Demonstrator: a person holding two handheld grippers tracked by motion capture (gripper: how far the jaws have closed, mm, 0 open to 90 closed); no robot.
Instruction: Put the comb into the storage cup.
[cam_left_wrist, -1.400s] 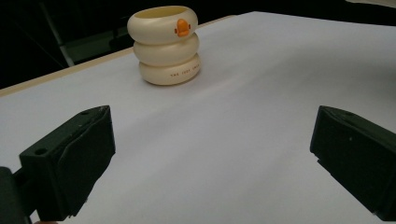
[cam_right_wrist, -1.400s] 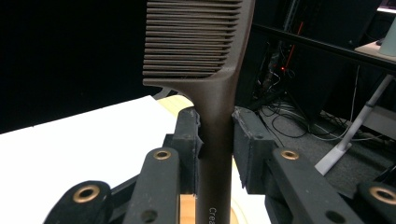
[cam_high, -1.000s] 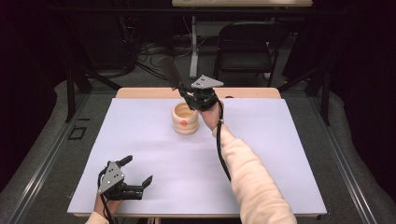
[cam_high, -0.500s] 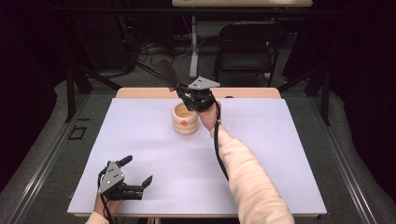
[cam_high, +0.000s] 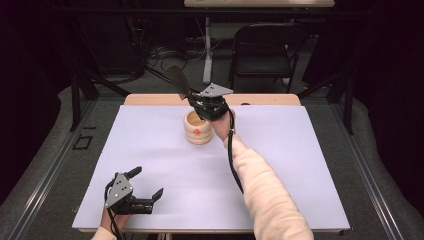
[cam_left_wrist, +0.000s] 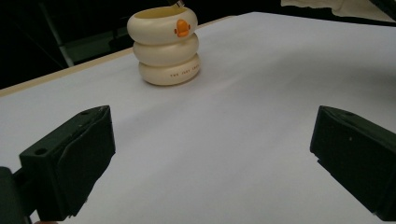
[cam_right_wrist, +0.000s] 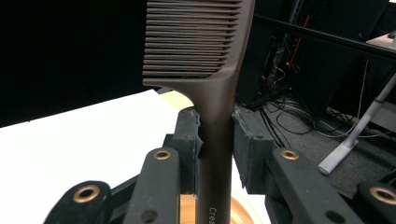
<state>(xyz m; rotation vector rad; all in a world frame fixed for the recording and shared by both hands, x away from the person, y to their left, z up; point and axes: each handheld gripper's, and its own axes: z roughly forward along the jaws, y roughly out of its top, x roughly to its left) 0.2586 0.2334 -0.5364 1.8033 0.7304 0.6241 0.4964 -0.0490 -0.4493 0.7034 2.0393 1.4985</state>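
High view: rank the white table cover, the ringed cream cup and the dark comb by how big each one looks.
1. White table cover, largest by far.
2. Ringed cream cup.
3. Dark comb, held in the right gripper; its visible part looks near the cup's size, and its handle is partly hidden, so this order is unsure.

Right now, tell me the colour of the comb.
Dark brown comb, seen best in the right gripper view.

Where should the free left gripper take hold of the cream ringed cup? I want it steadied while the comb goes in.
Probably best around the middle ring of the cup, coming level from the near side. It stands upright on the white table, and the grooves between its stacked rings should seat the jaws. The left gripper is open and faces it. The rim is taken: the right gripper holds the comb above it.
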